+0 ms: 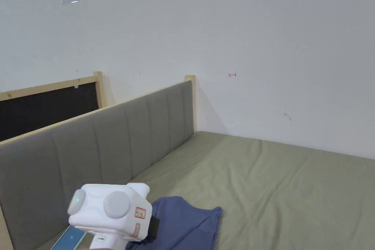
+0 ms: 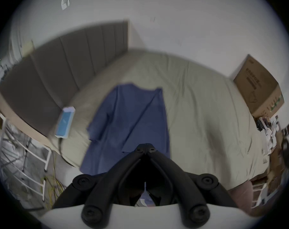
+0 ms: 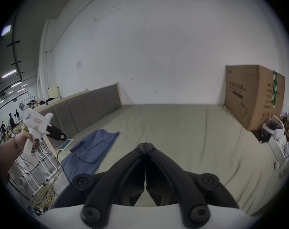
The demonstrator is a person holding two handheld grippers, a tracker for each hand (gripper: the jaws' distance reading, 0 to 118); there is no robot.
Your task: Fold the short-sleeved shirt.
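Lying near the bed's (image 3: 181, 133) headboard (image 3: 91, 107), the blue short-sleeved shirt (image 2: 129, 121) appears partly folded lengthwise; further folds remain. Left gripper (image 2: 145, 147) and right gripper (image 3: 145, 147) hold nothing, jaws pressed together.

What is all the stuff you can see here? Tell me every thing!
shirt: one, blue, lying on the bed near the headboard side.
bed: one, olive-green sheet, against the white wall.
headboard: one, grey padded, along the bed's left side.
phone: one, blue screen, on the bed between shirt and headboard.
cardboard box: one, brown, at the bed's far right.
left gripper: white body, black fingers closed, above the shirt.
right gripper: black fingers closed, over the bare sheet.
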